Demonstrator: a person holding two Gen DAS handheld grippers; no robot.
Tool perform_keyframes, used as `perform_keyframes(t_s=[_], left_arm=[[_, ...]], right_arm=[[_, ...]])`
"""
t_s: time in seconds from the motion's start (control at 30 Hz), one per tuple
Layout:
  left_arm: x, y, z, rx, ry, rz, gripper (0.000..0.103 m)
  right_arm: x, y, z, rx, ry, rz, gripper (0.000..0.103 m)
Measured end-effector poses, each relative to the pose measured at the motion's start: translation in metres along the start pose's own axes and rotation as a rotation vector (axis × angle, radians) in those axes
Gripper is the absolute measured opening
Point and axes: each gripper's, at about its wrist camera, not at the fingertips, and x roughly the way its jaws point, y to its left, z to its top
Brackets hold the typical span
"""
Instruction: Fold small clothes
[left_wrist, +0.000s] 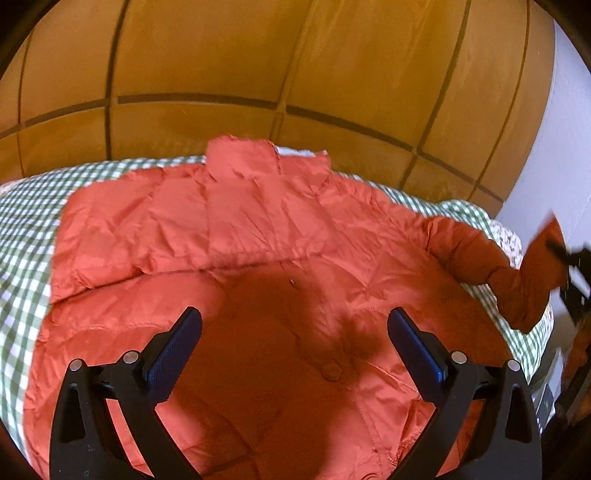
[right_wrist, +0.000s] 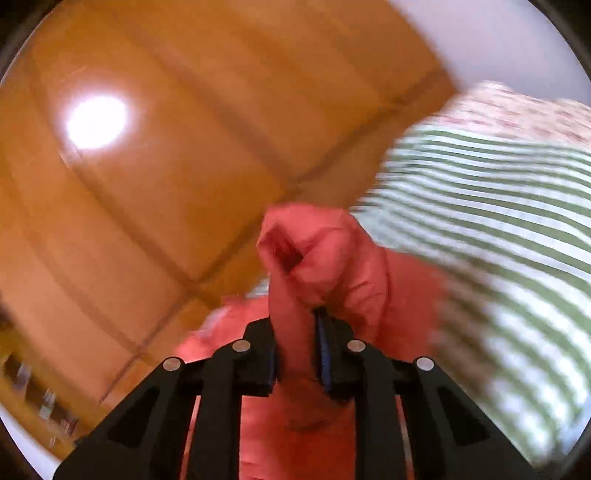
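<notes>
green-checked bed (left_wrist: 26, 236), orange puffer jacket (left_wrist: 258, 229) on it

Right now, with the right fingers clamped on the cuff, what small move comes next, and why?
Probably carry the right gripper inward and lay the orange puffy sleeve across the orange quilted jacket's chest. The other sleeve already looks folded over the front, this one trails off over the green checked bedsheet, and the left gripper hovers open above the jacket, holding nothing.

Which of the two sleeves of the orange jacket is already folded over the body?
The sleeve on the left of the left wrist view lies flat across the jacket; the other sleeve is held out by the right hand-held gripper.
</notes>
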Motion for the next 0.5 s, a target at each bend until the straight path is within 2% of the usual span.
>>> perform_keyframes(t_s=[0.1, 0.2, 0.3, 0.4, 0.47, 0.5], left_arm=[[-0.012, 0.013, 0.005, -0.026, -0.033, 0.016, 0.099], [-0.022, 0.029, 0.008, -0.053, -0.053, 0.043, 0.099], [-0.030, 0.047, 0.008, -0.084, -0.065, 0.070, 0.099], [-0.034, 0.063, 0.007, -0.129, -0.076, 0.091, 0.099], [-0.033, 0.072, 0.005, -0.169, -0.072, 0.091, 0.099], [-0.032, 0.074, 0.005, -0.182, -0.067, 0.087, 0.099]], right_arm=[[0.034, 0.048, -0.010, -0.084, 0.047, 0.111, 0.016], [0.075, 0.091, -0.038, -0.158, 0.139, 0.194, 0.016], [0.119, 0.116, -0.081, -0.195, 0.297, 0.266, 0.016], [0.153, 0.126, -0.126, -0.251, 0.456, 0.300, 0.016], [0.164, 0.130, -0.152, -0.305, 0.552, 0.321, 0.023], [0.167, 0.131, -0.161, -0.339, 0.580, 0.311, 0.039]])
